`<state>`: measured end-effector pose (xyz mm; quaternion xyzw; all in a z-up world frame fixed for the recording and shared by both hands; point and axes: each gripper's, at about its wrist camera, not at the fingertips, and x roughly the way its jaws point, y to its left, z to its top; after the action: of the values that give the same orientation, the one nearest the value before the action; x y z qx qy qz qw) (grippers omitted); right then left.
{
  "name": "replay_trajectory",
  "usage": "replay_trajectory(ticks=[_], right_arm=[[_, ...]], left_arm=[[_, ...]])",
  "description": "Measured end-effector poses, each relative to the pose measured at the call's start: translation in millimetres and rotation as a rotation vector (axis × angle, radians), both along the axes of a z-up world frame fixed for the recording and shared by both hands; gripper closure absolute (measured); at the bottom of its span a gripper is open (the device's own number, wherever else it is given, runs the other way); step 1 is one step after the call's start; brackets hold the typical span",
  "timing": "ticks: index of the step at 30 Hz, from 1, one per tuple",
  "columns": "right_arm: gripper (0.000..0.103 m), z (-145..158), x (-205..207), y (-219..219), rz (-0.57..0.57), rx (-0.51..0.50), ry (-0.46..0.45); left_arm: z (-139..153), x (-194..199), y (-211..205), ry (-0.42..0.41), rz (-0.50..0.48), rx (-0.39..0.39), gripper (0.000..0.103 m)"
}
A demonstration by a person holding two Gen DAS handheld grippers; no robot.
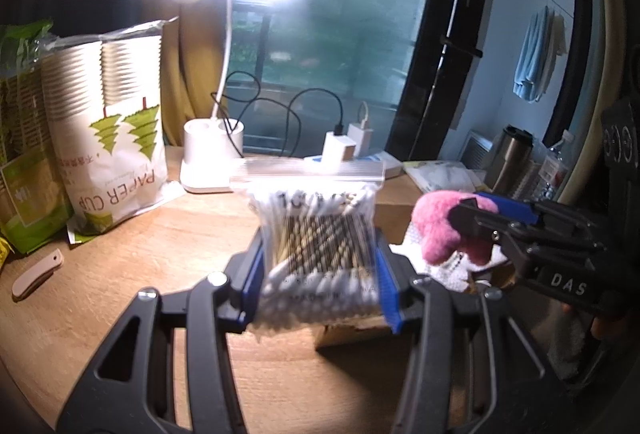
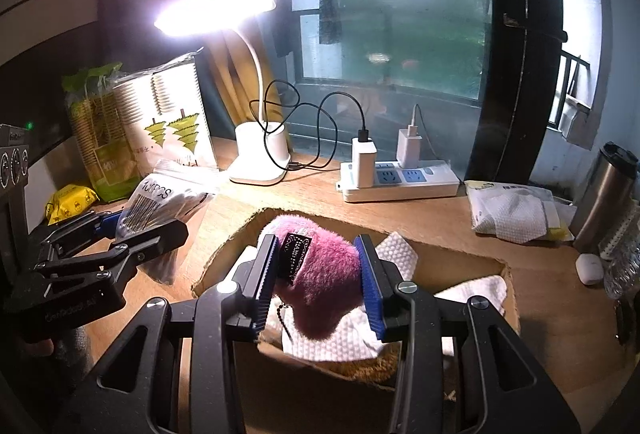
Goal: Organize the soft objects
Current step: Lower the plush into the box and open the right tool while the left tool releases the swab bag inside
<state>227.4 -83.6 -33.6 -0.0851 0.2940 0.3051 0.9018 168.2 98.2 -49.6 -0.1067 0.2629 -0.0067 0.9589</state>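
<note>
Over cardboard box (image 2: 460, 266): right gripper (image 2: 320, 274) clamped on pink plush (image 2: 324, 274); left gripper (image 1: 320, 274) clamped on cotton swab bag (image 1: 316, 234).

Wooden desk (image 2: 532, 234), lamp base (image 2: 260, 158), power strip (image 2: 400, 182), cardboard box (image 2: 472, 266)

plush (image 2: 320, 266) pink, black tag | swab bag (image 1: 320, 242) clear, white tips | box (image 2: 460, 262) brown

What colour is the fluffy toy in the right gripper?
Pink plush toy, with a black tag; clearest in the right wrist view.
</note>
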Motion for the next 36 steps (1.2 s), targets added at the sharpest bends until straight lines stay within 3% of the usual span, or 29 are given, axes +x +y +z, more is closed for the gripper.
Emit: replay_trajectory(ticks=[26,31,36], right_arm=[[0.062,-33.4,52.9,54.5,0.02,0.011,0.113],[0.057,-43.6,57.6,59.0,0.017,-0.001,0.145],[0.045,-41.6,57.7,54.1,0.0,-0.008,0.141]], left_arm=[[-23.8,26.1,21.0,0.07,-0.001,-0.065,0.054],[-27.9,29.6,22.2,0.084,0.0,-0.072,0.054],[-27.5,29.1,21.1,0.084,-0.001,-0.069,0.054]])
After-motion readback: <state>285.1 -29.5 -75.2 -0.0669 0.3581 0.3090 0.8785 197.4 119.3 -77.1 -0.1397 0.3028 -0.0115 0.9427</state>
